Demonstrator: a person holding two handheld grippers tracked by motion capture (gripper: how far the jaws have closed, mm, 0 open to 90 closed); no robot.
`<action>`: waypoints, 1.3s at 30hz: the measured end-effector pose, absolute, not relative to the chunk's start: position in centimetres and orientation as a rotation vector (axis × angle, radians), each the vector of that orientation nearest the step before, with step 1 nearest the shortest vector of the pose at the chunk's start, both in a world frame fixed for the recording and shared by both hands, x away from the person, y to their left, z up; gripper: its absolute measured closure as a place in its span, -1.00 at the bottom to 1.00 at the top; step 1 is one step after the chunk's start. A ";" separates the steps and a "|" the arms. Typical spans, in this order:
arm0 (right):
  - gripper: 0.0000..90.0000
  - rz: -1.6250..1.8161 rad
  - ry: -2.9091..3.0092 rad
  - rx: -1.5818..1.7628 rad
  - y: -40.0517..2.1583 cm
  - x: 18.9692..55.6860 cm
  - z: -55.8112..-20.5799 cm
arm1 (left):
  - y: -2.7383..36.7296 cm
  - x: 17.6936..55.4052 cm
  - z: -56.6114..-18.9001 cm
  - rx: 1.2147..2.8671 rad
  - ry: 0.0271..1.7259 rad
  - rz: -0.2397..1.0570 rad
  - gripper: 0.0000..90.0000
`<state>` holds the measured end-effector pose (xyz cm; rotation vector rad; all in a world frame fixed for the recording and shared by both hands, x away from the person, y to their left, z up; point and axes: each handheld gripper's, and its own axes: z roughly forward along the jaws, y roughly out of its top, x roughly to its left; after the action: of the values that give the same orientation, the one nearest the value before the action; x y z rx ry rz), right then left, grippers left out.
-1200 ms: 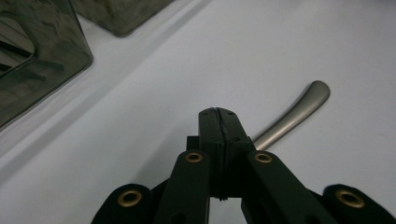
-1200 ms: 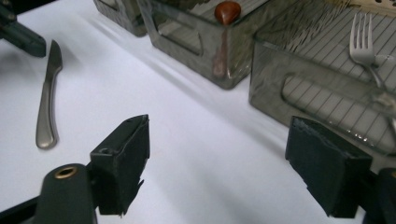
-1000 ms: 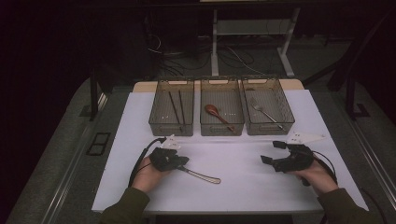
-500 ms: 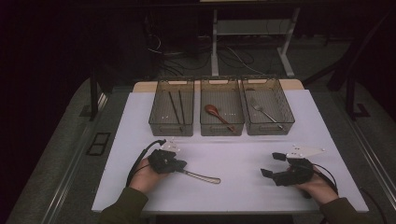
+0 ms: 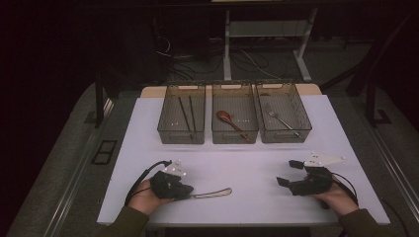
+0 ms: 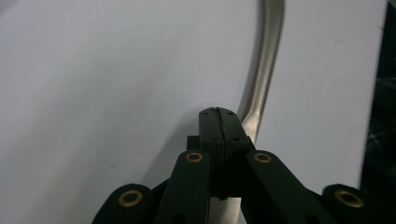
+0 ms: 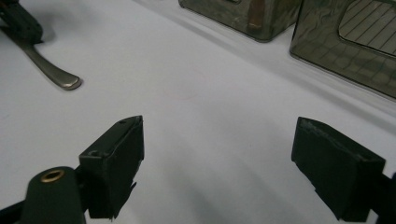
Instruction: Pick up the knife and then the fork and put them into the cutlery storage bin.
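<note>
From the high view, your left gripper (image 5: 185, 191) is clamped on one end of a metal utensil (image 5: 212, 193) near the front edge of the white table (image 5: 138, 128). Take the middle bin (image 5: 234, 120), the one with the wooden spoon (image 5: 230, 121), as your landmark: the utensil lies well in front of it and slightly to its left. Its long axis runs across the table, free end pointing toward your right gripper (image 5: 290, 174). That gripper sits in front of the right bin (image 5: 283, 118), which holds a fork (image 5: 278, 118), and its jaws stand wide with nothing between them. The left bin (image 5: 182, 120) holds chopsticks (image 5: 187, 114). Which end of the utensil you are pinching is hidden under the gripper, so I cannot tell you its kind.

In the left gripper view, your left gripper (image 6: 219, 114) has its jaws pressed together on the utensil's flat end, and the curved handle (image 6: 266, 70) sweeps on ahead of the tips, slightly right.

In the right gripper view, your right gripper (image 7: 217, 154) is spread open over bare table. The utensil's free end (image 7: 63, 80) lies up and to the left, well apart, and the middle bin's corner (image 7: 247, 18) stands farther back.

So your left hand already has it; I judge the carry goes straight back toward the bins.
</note>
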<state>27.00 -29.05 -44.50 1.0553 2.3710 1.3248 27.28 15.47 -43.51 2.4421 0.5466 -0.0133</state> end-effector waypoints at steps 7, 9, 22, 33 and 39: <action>-0.64 1.320 2.372 1.049 -29.0 27.0 -44.5 | 14.8 26.4 -42.8 2.324 0.494 0.002 0.75; -0.64 1.322 2.373 1.047 -29.1 27.0 -44.4 | 14.1 26.1 -42.6 2.301 0.456 0.003 0.66; -0.64 1.327 2.372 1.029 -29.1 27.0 -44.4 | 12.4 26.0 -44.4 2.355 0.406 0.012 0.60; -0.64 1.344 2.384 0.995 -28.8 27.0 -44.5 | 12.5 26.2 -44.6 2.359 0.334 0.029 0.73; -0.64 1.317 2.411 1.007 -28.8 27.1 -44.5 | 12.5 26.2 -44.6 2.353 0.355 0.017 0.75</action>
<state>27.14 -28.85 -44.47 1.0072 2.4113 1.3167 26.22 12.54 -44.61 2.3528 0.3550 0.0168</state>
